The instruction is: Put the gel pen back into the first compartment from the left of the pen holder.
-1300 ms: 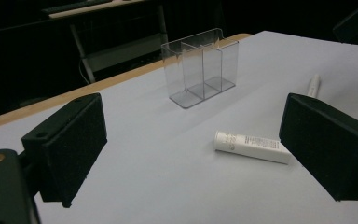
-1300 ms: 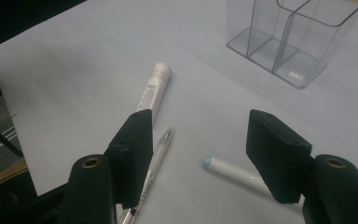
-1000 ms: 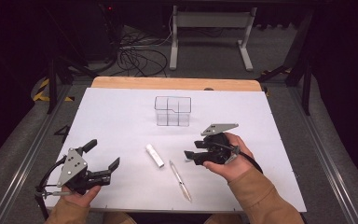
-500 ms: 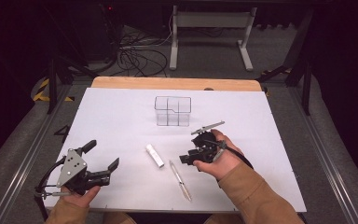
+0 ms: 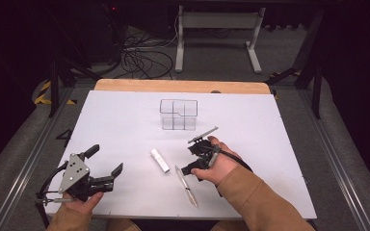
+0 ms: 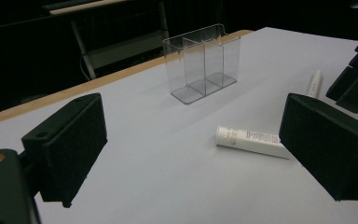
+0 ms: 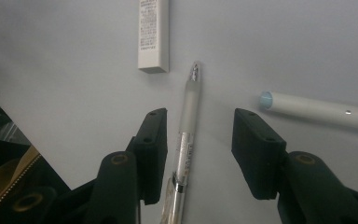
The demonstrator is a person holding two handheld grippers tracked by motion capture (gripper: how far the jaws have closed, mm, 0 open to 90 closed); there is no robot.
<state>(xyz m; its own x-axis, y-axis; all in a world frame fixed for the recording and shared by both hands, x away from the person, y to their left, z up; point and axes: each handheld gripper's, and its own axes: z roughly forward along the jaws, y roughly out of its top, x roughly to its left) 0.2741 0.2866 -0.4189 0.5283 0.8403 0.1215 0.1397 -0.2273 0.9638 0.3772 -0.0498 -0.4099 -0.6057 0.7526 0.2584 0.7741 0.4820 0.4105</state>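
Observation:
A clear pen [image 7: 189, 107] lies on the white table, and my right gripper [image 7: 200, 121] hangs over it with one jaw on each side and neither pad touching it. These jaws have just been closing and stand partly open. From above, the right gripper [image 5: 192, 156] points down at the upper end of the pen [image 5: 185, 185]. A white tube [image 5: 159, 160] [image 7: 154, 32] lies just left of it. My left gripper [image 5: 107, 161] [image 6: 196, 144] rests wide open at the front left, holding nothing. A clear divided organizer [image 5: 178, 114] [image 6: 204, 63] stands behind, empty.
A white stick with a pale blue tip [image 7: 317, 108] lies right of the right gripper's jaws. The white table [image 5: 270, 144] has a wooden strip along its far edge. Cables and a desk frame sit on the floor beyond.
My right hand has moved left and down over the pen, and its jaws have narrowed around it. The left gripper has stayed put.

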